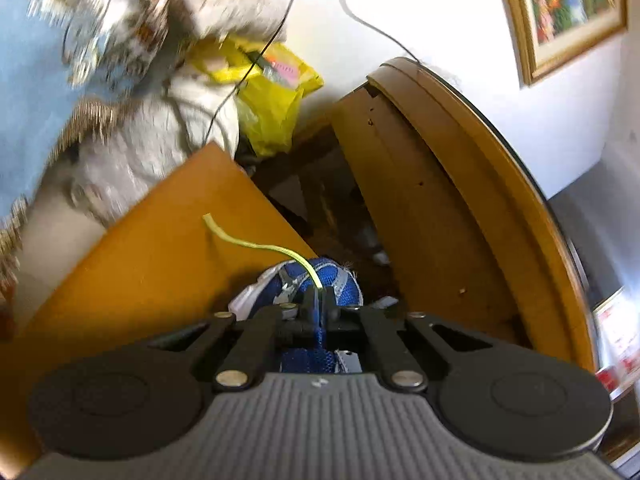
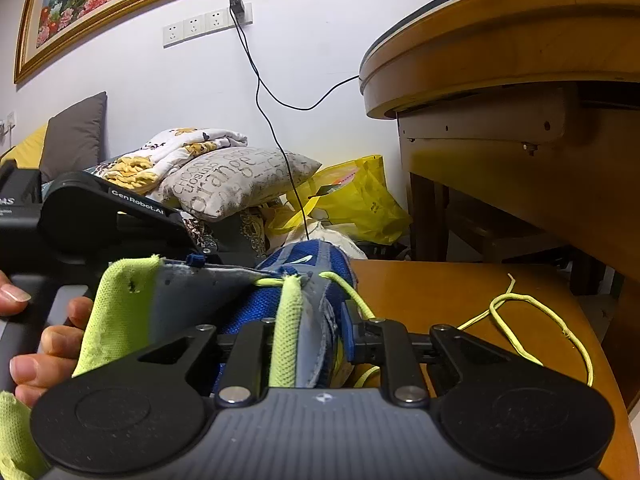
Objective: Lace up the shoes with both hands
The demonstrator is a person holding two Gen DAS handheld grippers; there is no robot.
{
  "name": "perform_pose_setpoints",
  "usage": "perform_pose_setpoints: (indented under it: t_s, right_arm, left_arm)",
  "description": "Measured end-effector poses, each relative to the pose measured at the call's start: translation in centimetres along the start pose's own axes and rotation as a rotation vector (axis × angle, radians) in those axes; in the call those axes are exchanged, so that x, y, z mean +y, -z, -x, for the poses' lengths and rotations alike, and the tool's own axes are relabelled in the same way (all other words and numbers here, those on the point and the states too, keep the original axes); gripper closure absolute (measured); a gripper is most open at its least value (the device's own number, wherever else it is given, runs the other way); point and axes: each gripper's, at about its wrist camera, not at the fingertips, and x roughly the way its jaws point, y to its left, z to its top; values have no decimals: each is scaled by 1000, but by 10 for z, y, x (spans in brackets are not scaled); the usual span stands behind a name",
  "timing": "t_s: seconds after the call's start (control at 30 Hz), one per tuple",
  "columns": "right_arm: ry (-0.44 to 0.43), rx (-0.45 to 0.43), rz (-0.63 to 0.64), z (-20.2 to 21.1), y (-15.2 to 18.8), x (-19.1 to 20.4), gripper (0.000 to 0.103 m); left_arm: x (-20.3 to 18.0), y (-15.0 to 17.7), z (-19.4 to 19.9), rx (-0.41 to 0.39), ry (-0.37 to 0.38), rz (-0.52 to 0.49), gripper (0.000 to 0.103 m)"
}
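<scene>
A blue mesh shoe [image 1: 320, 280] with grey trim and a lime lining [image 2: 120, 300] lies on a wooden board [image 2: 440, 292]. In the left wrist view my left gripper [image 1: 319, 300] is shut on the lime-green lace [image 1: 256, 245], whose free end curves up and to the left. In the right wrist view my right gripper [image 2: 312, 344] straddles the shoe's grey and lime side flap [image 2: 290, 320], with its jaws apart. A lace strand [image 2: 352, 292] runs out of an eyelet past the right finger [image 2: 356, 340]. The rest of the lace [image 2: 532, 320] lies looped on the board. The left gripper body [image 2: 100, 216] shows at left.
A round wooden table [image 2: 500, 60] overhangs at right, with its legs behind the board. Pillows [image 2: 236, 184], a folded blanket and a yellow plastic bag [image 2: 360, 200] are piled against the wall. A black cable [image 2: 260, 92] hangs from a wall socket. My hand [image 2: 40, 344] holds the left grip.
</scene>
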Motion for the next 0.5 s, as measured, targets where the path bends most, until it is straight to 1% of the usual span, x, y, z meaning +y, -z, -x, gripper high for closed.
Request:
perform_pose_setpoints:
  t_s: [0.13,0.5]
  right_arm:
    - [8,2,-6,0,0,-1,82]
    - [13,4,-5,0,1,2,82]
  left_arm:
    - [-13,4,1,-25,-59,-123,101]
    - [-21,6,1,-47,-106,-200,101]
